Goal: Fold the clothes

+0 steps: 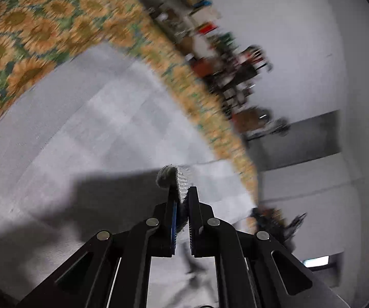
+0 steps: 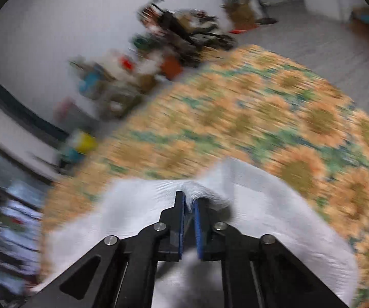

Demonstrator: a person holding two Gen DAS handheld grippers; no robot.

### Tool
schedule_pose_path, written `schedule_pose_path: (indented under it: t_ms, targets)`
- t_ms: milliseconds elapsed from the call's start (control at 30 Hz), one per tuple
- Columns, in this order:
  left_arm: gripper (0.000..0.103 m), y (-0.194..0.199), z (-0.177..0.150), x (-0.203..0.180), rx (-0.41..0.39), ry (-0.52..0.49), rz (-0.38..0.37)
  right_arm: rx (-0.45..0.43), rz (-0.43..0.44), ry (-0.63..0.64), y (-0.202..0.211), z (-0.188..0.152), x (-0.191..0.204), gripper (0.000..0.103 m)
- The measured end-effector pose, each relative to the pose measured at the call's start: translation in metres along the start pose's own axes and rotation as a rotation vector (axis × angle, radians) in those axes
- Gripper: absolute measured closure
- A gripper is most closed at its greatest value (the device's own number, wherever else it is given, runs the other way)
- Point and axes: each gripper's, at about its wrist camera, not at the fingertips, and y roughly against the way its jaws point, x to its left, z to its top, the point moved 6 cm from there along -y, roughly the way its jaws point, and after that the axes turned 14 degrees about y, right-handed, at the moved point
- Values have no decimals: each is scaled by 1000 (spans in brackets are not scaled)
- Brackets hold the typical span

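Left tongs: the left gripper point(image 1: 182, 200) is clenched on a thick, textured edge of the white garment point(image 1: 86, 133), which bunches up above the fingertips.
Right tongs: the right gripper point(image 2: 189, 202) is clenched on another bunched bit of the same white garment point(image 2: 261, 205), with cloth puckering around the blue pads point(image 2: 199, 228).
Garment's place: it spreads over the sunflower-print cover point(image 2: 274, 118); in the left wrist view it lies mostly flat beyond the tongs, and in the right wrist view it drapes to both sides of them.
Step in hand: judging by the two grips and the blur, the cloth looks mid-carry in a fold; which fold cannot be told.
Doing it well: both grips should stay firm, the two held points should travel level and together, and the edge should land square on the part lying flat, so that no slack wrinkles underneath.
Risk: the left grip is near the very edge, so the cloth could slip out.
Count: two grippers, one garment, one patterned cover.
Beyond: blurred clutter point(image 2: 179, 30) along the wall, too smeared to count.
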Motion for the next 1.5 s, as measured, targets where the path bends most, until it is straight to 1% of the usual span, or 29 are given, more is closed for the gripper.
schedule_pose_path:
  t_ms: [33,67,100,133,200,233,267,333,367,433,500,567,633,667,767,800,867,967,1067,1167,1233,1267,1333,1367,1467,1500]
  targets:
    - [96,-4,-2,4,8,-3,20,34,-13,-12,-6,-9,-7,88]
    - [96,-8,-5,9,16,-5,39,45,4,-35,-8,-15,-13,85]
    - [96,-11,-7,13,24,-8,59,30,29,-57,-3,-16,-17,81]
    - [96,-15,-9,18,32,-10,78,12,52,-77,0,-14,-18,68]
    - [96,-22,-14,26,46,-15,116,-24,90,-113,8,-11,-18,52]
    - [96,-22,-13,26,41,-17,121,-37,102,-127,11,-8,-17,50]
    - [96,-21,-13,27,37,-19,125,-35,94,-128,11,-4,-18,50]
    - [96,-24,-14,28,35,-29,135,-4,71,-112,4,0,-19,47]
    - [96,-25,-15,28,34,-36,145,18,72,-118,-2,0,-20,47]
    - [96,-28,-17,28,33,-50,165,43,109,-124,-14,3,-18,46]
    - [96,-31,-19,29,32,-65,185,38,163,-93,-22,10,-8,48]
    - [96,-35,-19,31,36,-76,209,44,246,-86,-26,15,5,48]
    - [96,-40,-20,32,43,-75,225,15,263,-92,-26,26,9,48]
    - [96,-42,-20,34,46,-73,233,-1,257,-96,-26,31,10,48]
    - [96,-49,-22,40,53,-59,247,-64,64,-114,-22,46,-7,48]
    - [96,-52,-22,42,56,-54,250,-82,14,-120,-20,49,-12,48]
    - [96,-53,-21,42,54,-53,246,-82,27,-131,-13,44,-12,48]
    - [96,-52,-18,39,42,-61,242,-44,105,-129,-1,19,-3,47]
    - [96,-51,-16,32,15,-95,250,-48,164,-106,12,-8,6,44]
    - [96,-54,-13,24,10,-120,257,-49,163,-70,17,-26,16,44]
    - [96,-56,-12,23,15,-119,253,-57,75,10,24,-37,17,44]
    - [96,-55,-12,25,14,-115,246,-61,28,55,28,-41,17,48]
    - [96,-54,-10,28,13,-106,231,-40,-80,159,26,-42,20,70]
    - [96,-54,-9,30,11,-102,225,-12,-141,205,22,-44,19,73]
    - [96,-46,-5,32,-38,-78,213,44,-166,293,1,-47,29,76]
    - [95,-44,-4,33,-54,-71,210,34,-162,326,-4,-43,38,76]
